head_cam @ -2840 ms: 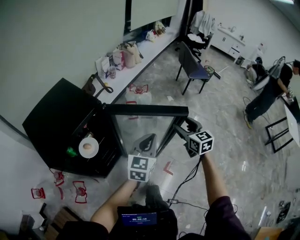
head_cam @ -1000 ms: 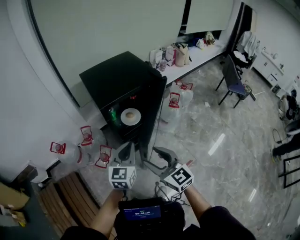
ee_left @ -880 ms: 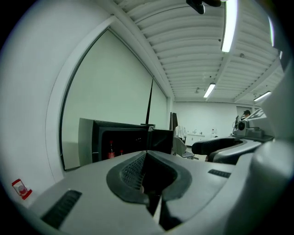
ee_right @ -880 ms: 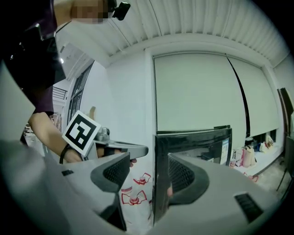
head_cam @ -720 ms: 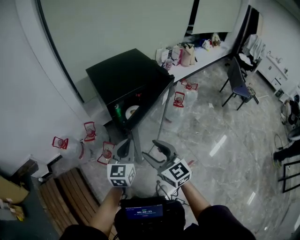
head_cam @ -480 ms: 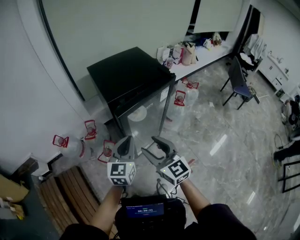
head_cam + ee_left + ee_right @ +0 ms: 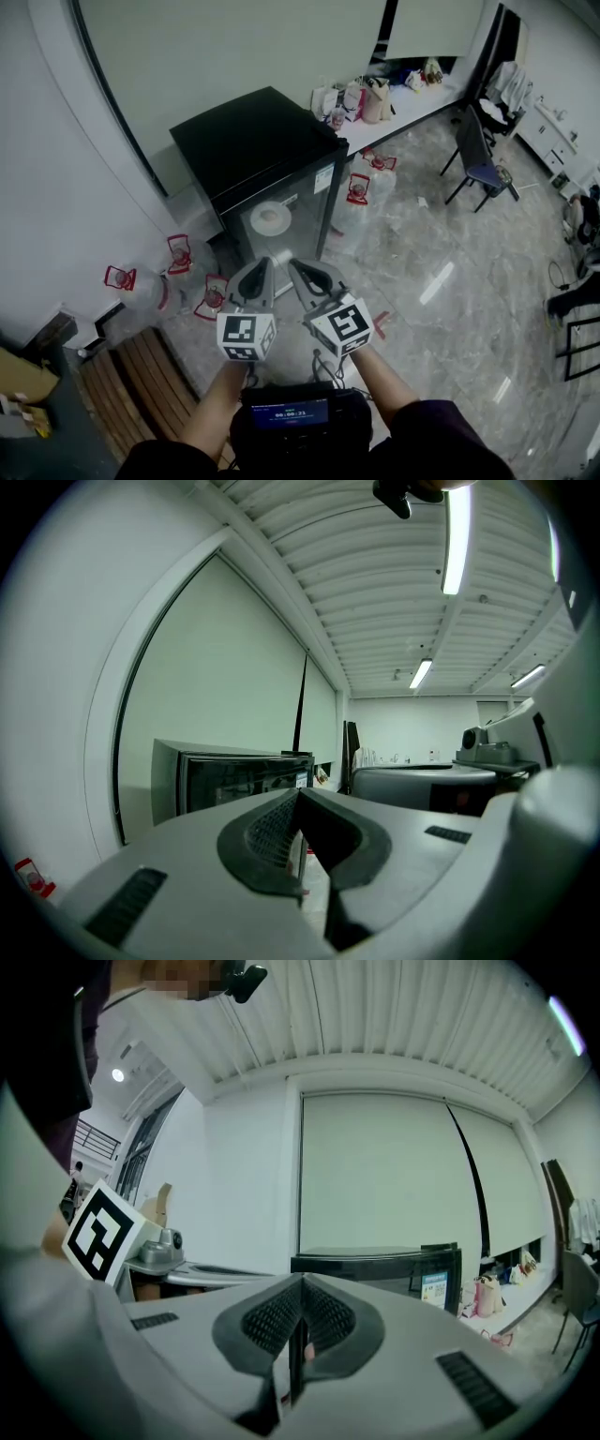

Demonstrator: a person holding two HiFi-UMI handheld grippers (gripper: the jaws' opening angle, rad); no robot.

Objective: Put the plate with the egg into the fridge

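Observation:
The black fridge [image 7: 253, 155] stands against the wall with its glass door closed. Through the glass a white plate [image 7: 270, 218] shows on a shelf; the egg on it is too faint to make out. My left gripper [image 7: 259, 269] and right gripper [image 7: 297, 269] hover side by side in front of the door, apart from it, both shut with nothing between the jaws. The fridge [image 7: 234, 772] rises beyond the closed left gripper [image 7: 298, 799] in the left gripper view. In the right gripper view the fridge [image 7: 384, 1267] stands behind the closed right gripper [image 7: 302, 1286].
Water jugs with red handles [image 7: 178, 255] lie on the floor left of the fridge, and more [image 7: 358, 187] to its right. A wooden bench [image 7: 122, 384] is at the lower left. A counter with bags [image 7: 375, 98] and a chair [image 7: 478, 150] stand farther back.
The fridge door has swung shut over the plate. My right gripper's jaws, open before, have closed, and both grippers have drawn together in front of the door.

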